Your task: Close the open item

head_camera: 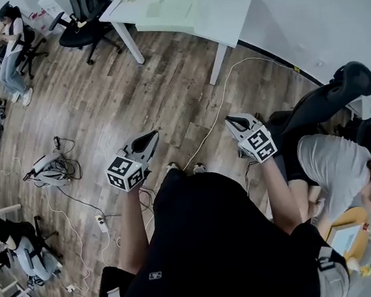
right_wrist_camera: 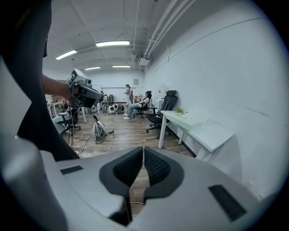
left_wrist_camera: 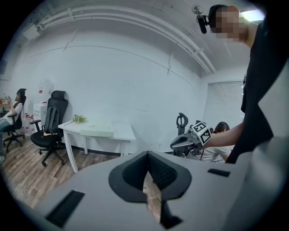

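Fingers on both hand-held grippers are pressed together, empty.

Head view, looking steeply down: the left gripper [head_camera: 151,137], grey with a black-and-white marker cube, and the matching right gripper [head_camera: 232,120] point forward over a brown wood-plank floor [head_camera: 101,100]. The wearer's black-clad torso [head_camera: 208,241] fills the bottom centre and hides the floor beneath. A white rectangular table [head_camera: 224,15] stands ahead by the wall, well apart from both grippers. Its top is washed out and its far edge is cut off by the frame. A seated person in a grey shirt [head_camera: 329,162] is at the right edge, partly hidden by a black office chair [head_camera: 325,100].

Left gripper view: the black ribbed pads [left_wrist_camera: 158,171] meet at the tips, and only a thin sliver of floor shows below them. Beyond, a flat pale-green slab [left_wrist_camera: 97,132] lies on the white table beside a small green plant [left_wrist_camera: 80,119]. This slab is too distant to tell what it is or whether it is open. The right gripper shows at mid-right, held out on a bare forearm [left_wrist_camera: 228,135].

Right gripper view: its pads stand closed with a hairline slit between them. The table runs along the right-hand wall, and the slab on it is barely distinguishable. The left gripper shows at upper left.
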Demonstrator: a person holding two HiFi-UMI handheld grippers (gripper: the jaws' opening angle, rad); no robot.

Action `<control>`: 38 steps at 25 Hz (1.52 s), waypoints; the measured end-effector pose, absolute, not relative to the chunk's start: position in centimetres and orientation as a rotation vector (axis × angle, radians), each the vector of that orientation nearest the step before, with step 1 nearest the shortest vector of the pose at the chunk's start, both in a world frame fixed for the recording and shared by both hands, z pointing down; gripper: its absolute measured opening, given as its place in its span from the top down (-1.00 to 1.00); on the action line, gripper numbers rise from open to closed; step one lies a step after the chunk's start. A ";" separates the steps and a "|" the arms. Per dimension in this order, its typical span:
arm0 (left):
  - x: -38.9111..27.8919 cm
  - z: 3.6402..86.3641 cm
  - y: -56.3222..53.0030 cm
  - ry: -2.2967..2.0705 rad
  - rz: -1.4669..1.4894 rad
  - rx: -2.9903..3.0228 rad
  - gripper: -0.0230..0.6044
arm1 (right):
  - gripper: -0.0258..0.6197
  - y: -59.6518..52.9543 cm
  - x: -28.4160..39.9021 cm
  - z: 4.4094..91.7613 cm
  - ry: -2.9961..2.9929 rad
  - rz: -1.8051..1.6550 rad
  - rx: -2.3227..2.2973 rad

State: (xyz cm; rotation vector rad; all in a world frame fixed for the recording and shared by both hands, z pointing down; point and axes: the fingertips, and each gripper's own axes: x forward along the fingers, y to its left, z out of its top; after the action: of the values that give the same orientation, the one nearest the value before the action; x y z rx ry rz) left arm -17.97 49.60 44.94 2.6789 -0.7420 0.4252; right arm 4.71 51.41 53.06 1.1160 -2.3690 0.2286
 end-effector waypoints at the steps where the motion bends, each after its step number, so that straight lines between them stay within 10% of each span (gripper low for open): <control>1: -17.7 44.8 49.5 -0.743 0.428 2.680 0.91 | 0.89 51.3 4.9 53.0 -2.372 0.231 1.121; 38: -15.8 46.4 31.2 -0.523 0.465 2.681 0.91 | 0.89 33.5 3.7 52.8 -2.337 0.334 1.260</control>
State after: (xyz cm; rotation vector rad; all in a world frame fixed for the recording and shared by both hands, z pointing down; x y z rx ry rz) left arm -15.81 31.25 46.40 2.6815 -0.5230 0.4648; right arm 3.66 33.53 52.75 1.2600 -2.3368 0.3336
